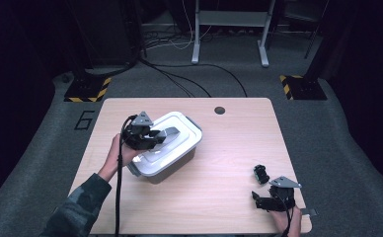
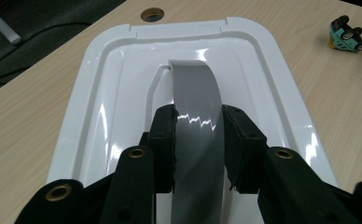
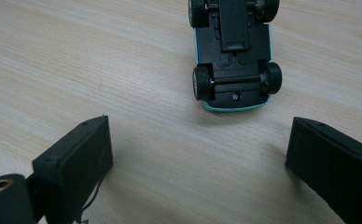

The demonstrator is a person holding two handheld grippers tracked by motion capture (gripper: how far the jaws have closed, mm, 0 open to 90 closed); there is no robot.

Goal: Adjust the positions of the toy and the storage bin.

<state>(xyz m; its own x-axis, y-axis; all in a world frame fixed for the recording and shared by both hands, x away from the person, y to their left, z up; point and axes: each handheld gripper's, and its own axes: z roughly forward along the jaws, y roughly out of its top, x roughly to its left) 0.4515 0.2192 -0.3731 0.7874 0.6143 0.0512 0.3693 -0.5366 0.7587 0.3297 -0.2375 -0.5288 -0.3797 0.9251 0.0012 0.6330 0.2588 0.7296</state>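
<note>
Left gripper [image 2: 198,149] pinches the grey handle [image 2: 195,93] of the white lidded box [image 1: 167,148] on the table [image 1: 229,148]; right gripper [image 3: 200,158], jaws spread, rests just short of an apparently overturned toy car [image 3: 233,51].

Black two-jaw left gripper [image 1: 167,133] with brass-ringed screws, grey three-cornered plate, trailing black cable; camouflage-patterned sleeve [image 1: 76,210] behind it.

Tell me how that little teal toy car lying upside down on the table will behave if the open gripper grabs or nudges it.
The toy car lies wheels up, so a nudge will probably slide it across the table rather than roll it. It looks like small hard plastic, likely light and stiff. The right gripper stands open short of it; its pads may slip on the rounded wheels.
</note>
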